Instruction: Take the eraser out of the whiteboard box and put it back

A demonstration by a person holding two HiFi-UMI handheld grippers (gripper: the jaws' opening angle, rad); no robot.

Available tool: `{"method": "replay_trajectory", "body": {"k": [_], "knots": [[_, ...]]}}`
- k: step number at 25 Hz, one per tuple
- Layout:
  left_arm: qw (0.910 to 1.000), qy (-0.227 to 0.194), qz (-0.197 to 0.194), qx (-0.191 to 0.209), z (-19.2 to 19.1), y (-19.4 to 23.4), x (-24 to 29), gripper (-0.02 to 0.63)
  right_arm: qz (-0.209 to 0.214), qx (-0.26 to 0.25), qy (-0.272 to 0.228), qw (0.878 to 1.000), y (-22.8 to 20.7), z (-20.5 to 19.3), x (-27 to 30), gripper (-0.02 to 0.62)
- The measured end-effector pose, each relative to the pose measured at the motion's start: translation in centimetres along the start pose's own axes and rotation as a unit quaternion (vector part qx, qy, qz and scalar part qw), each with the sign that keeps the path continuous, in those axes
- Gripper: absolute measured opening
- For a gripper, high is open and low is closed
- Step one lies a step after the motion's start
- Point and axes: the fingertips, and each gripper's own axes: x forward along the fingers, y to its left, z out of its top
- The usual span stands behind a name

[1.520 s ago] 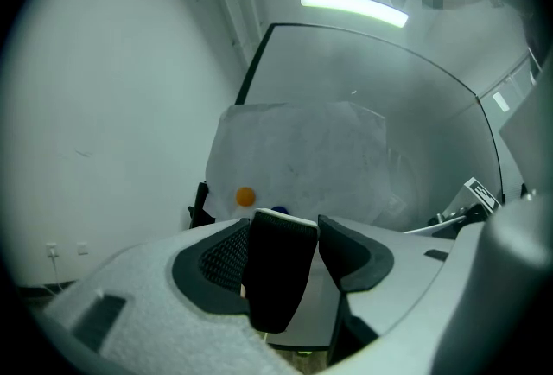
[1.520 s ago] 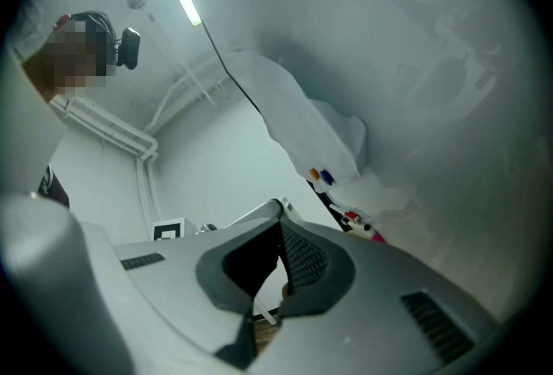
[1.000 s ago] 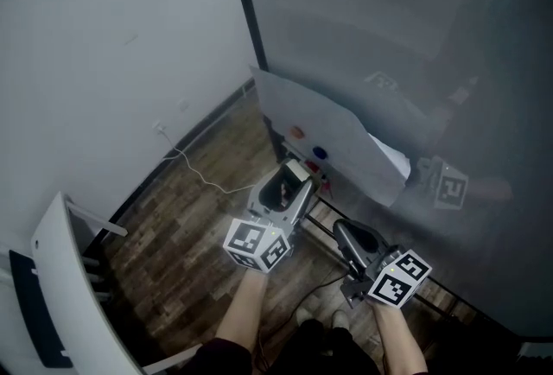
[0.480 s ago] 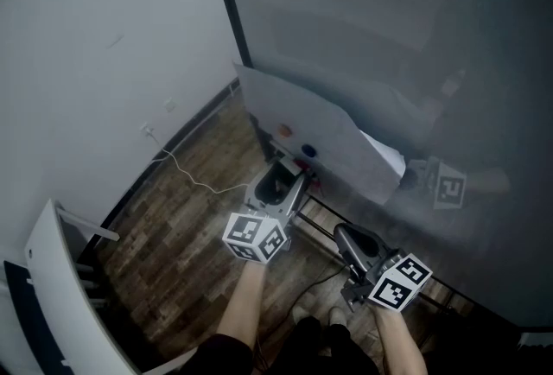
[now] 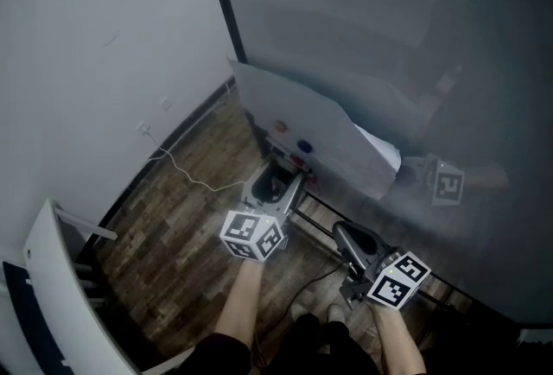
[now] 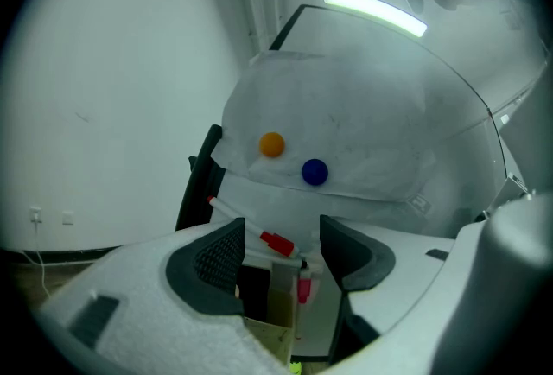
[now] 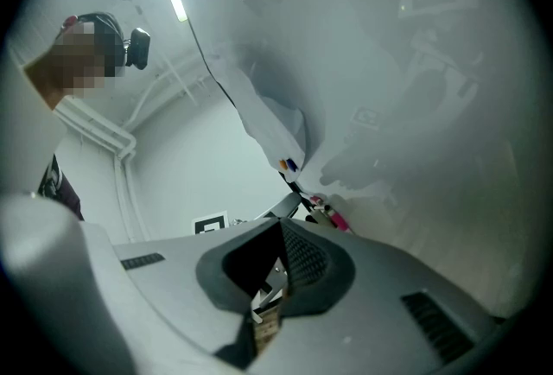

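A small cardboard box [image 6: 281, 300] hangs at the foot of the whiteboard [image 5: 389, 36]. It holds a red-capped marker [image 6: 276, 243] and a pink marker [image 6: 305, 287]. A dark shape [image 6: 253, 294] fills its left part; I cannot tell whether that is the eraser. My left gripper [image 5: 275, 185] points level at the box, its jaws wide apart with the box showing in the gap [image 6: 281, 248]. My right gripper [image 5: 347, 237] hangs lower and to the right, away from the box. Its pads meet with nothing between them [image 7: 281, 231].
A paper sheet [image 5: 302, 131] is pinned to the board above the box by an orange magnet [image 6: 272, 144] and a blue magnet [image 6: 314, 172]. A white wall [image 5: 104, 62] stands at left. A cable [image 5: 186, 174] crosses the wood floor [image 5: 173, 226]. A white panel [image 5: 52, 278] leans at lower left.
My left gripper has sunk a little in front of the box, its jaws as wide as before. The right gripper has stayed where it was.
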Motion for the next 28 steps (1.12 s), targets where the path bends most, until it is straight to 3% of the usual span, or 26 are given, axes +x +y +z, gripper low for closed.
{"method": "replay_trajectory", "body": {"k": [16, 28], "knots": [[0.9993, -0.002, -0.005, 0.036, 4.3, -6.3, -6.0, 0.245, 0.059, -0.016, -0.004, 0.998, 3.4, 1.7, 0.4, 0.003], [0.9985, -0.011, 0.012, 0.052, 6.1, -10.8, -10.9, 0.241, 0.112, -0.026, -0.001, 0.993, 7.2, 2.4, -0.6, 0.003]]}}
